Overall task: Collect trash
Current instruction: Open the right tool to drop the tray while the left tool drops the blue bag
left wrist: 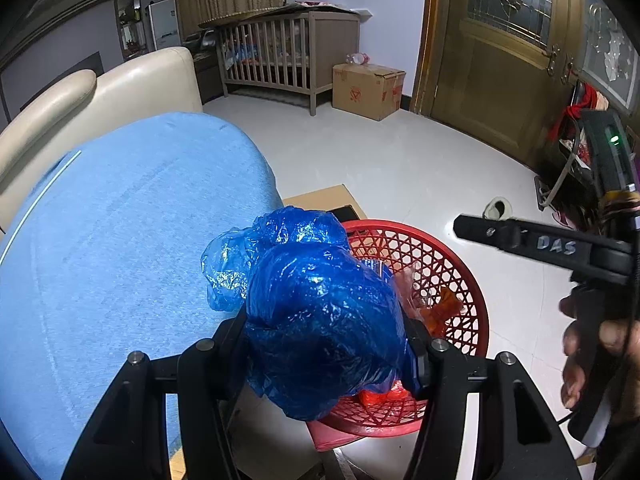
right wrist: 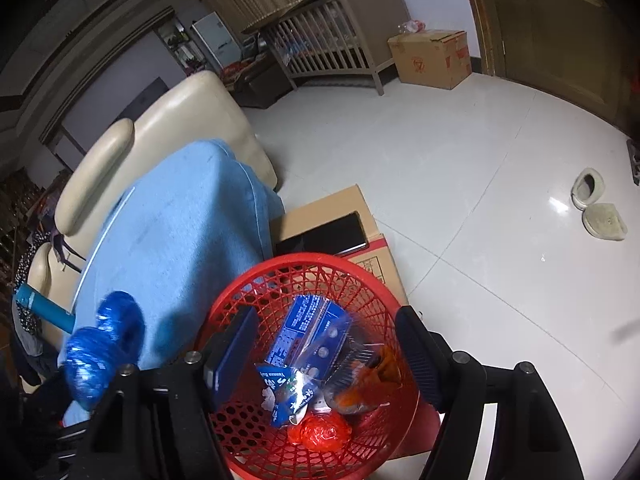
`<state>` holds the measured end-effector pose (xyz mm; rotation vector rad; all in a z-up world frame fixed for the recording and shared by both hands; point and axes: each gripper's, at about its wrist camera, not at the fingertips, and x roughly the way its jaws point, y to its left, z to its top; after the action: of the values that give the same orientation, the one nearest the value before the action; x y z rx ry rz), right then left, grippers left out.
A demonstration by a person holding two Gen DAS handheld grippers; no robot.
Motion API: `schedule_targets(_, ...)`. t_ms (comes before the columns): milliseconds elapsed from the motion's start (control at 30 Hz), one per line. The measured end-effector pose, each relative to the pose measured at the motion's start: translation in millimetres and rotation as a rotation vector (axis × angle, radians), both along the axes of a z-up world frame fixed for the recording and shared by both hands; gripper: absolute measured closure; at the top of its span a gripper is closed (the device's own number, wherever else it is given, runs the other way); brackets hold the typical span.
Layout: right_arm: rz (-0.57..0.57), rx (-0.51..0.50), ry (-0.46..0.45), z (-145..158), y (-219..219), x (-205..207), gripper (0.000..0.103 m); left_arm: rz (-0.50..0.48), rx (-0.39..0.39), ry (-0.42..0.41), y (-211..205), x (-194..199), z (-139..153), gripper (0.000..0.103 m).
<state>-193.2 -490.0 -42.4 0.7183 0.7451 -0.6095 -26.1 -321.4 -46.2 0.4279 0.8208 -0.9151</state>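
Observation:
My left gripper [left wrist: 328,344] is shut on a crumpled blue plastic bag [left wrist: 316,300], which bulges out above both fingers. It hangs at the left rim of a red mesh basket [left wrist: 448,264]. In the right wrist view my right gripper [right wrist: 327,314] stands open over the red basket [right wrist: 256,292], pads touching nothing. Inside lie a clear pack with a blue card [right wrist: 316,328], a blue-and-white wrapper [right wrist: 286,396], an orange piece [right wrist: 356,396] and a red plastic wad [right wrist: 320,432]. The blue bag [right wrist: 100,344] shows at the left. A hand holds the right gripper's finger [left wrist: 520,238] beside the basket.
The basket rests on a cardboard box [right wrist: 332,208] carrying a dark flat device [right wrist: 324,236]. A blue cloth [left wrist: 120,240] covers a cream sofa [left wrist: 132,84] to the left. Slippers [right wrist: 588,188] lie on the white tiled floor. A crib [left wrist: 280,52] and another carton [left wrist: 368,90] stand far back.

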Motion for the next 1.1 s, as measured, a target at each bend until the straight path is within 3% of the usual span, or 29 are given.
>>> schedule_targets(633, -0.081, -0.014, -0.112, 29.3, -10.9, -35.3, 0.025, -0.044, 0.048, 0.032, -28.4, -5.6, -24.9, 0.042)
schedule_targets(1100, -0.072, -0.046, -0.149, 47.8, -8.5, -38.4, 0.025, -0.049, 0.075, 0.048, -35.4, -3.2, -38.6, 0.042)
